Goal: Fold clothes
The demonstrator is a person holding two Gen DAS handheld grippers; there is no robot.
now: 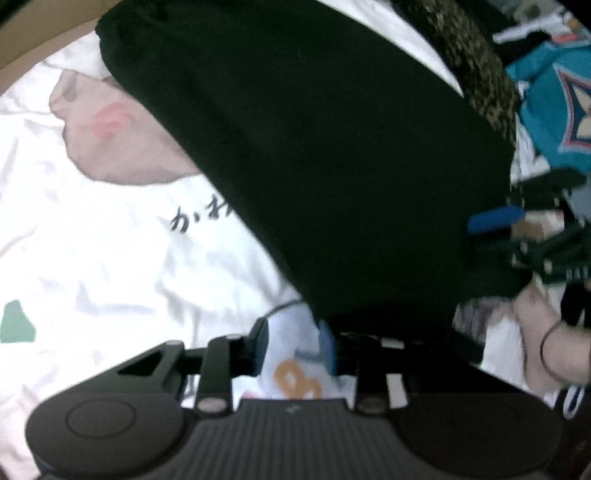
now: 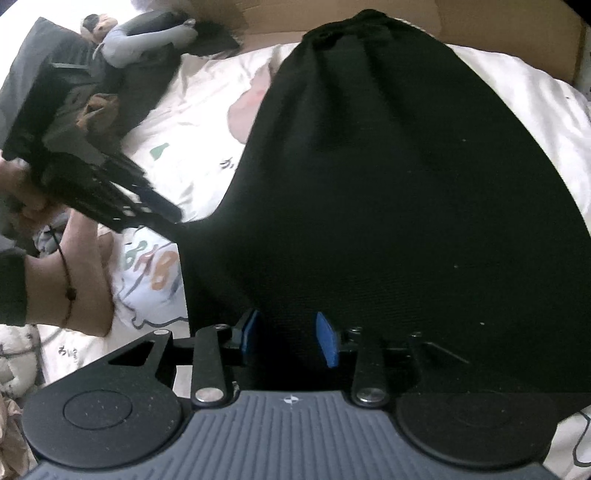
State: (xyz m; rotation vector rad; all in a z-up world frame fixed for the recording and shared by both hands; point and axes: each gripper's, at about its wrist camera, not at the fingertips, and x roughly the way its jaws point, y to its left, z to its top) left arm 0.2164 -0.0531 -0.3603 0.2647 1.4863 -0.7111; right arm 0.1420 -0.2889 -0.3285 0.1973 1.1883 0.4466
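A black garment (image 1: 332,166) (image 2: 388,184) lies spread on a white printed bedsheet (image 1: 92,258) (image 2: 199,122). My left gripper (image 1: 293,343) points down at the garment's near corner. Its jaws stand a little apart, and sheet with an orange print shows between them. The black cloth's edge lies against the right pad (image 1: 328,347). In the right wrist view the left gripper (image 2: 173,214) reaches that same corner from the left. My right gripper (image 2: 288,336) hangs open over the black cloth, with nothing pinched between its blue pads (image 2: 327,343). The right gripper (image 1: 487,234) also appears at the garment's right edge.
A teal printed garment (image 1: 546,110) and a dark mottled one (image 1: 472,66) lie at the far right. Grey and dark items (image 2: 147,37) are piled at the bed's upper left. A brown board (image 2: 480,22) runs along the far edge. A person's hand (image 2: 66,266) holds the left gripper.
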